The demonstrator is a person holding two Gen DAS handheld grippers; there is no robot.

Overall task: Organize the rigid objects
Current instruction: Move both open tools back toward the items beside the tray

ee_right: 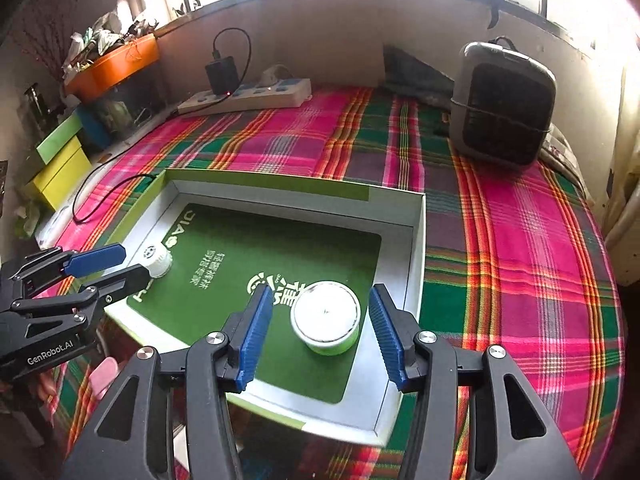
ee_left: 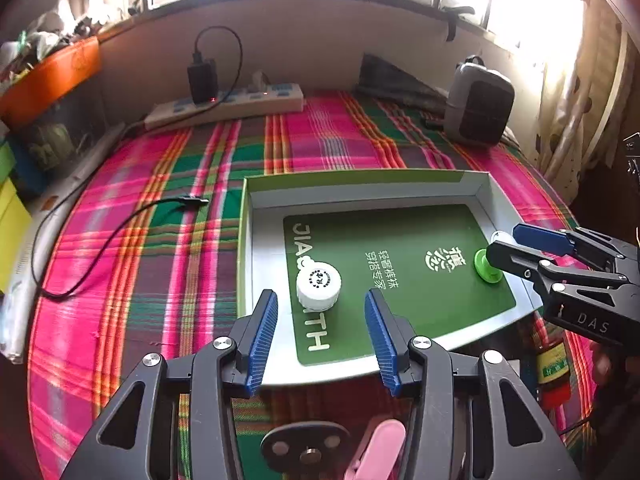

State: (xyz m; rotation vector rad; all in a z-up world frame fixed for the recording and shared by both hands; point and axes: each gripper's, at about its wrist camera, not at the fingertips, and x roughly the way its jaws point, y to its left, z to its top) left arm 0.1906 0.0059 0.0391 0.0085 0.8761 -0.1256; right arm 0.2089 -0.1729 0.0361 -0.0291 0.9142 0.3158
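both claws spread wide, left claw [ee_left: 320,320] flanking the white jar [ee_left: 319,285] and right claw [ee_right: 320,328] the green-based jar [ee_right: 326,317], each resting released inside the box lid [ee_right: 416,256], seemingly its collecting spot.

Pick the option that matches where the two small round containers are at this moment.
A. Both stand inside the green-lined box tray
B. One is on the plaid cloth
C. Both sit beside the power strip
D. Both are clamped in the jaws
A: the white bottle and the green-based jar both stand on the green liner of the box tray, each between open jaws, with a gap on either side.
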